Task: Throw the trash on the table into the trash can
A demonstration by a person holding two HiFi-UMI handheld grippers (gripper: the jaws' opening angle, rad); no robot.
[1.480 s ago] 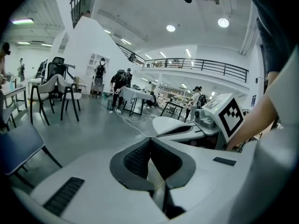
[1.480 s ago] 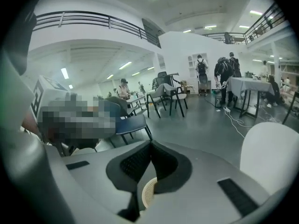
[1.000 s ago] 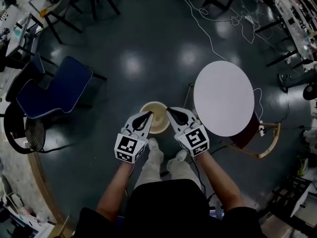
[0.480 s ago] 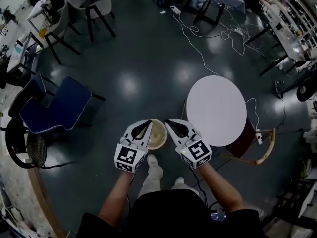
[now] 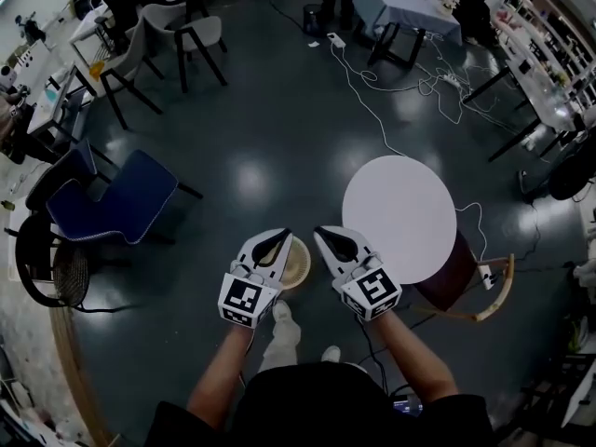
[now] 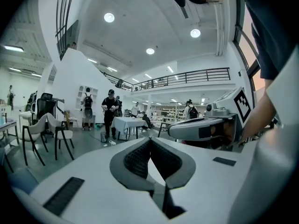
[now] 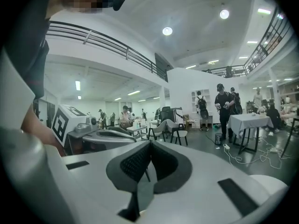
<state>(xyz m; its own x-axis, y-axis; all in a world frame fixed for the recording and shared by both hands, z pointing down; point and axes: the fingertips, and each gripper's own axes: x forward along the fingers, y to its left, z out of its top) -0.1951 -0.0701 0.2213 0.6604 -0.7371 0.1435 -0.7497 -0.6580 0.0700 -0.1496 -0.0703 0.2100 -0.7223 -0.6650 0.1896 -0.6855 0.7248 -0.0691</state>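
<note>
Evidently both the left tool (image 5: pixel 280 237) and the right tool (image 5: pixel 321 235) are clenched on nothing and held side by side over the trash can (image 5: pixel 299 266) on the floor (image 5: pixel 261 101), likely because the round white bench (image 5: pixel 400 203) just beside it lies bare, with no trash left to lift.

blue chair (image 5: pixel 116 203), cloth-covered table (image 5: pixel 402 1)

No legible txt, labels, brands or nos. anywhere in views.
</note>
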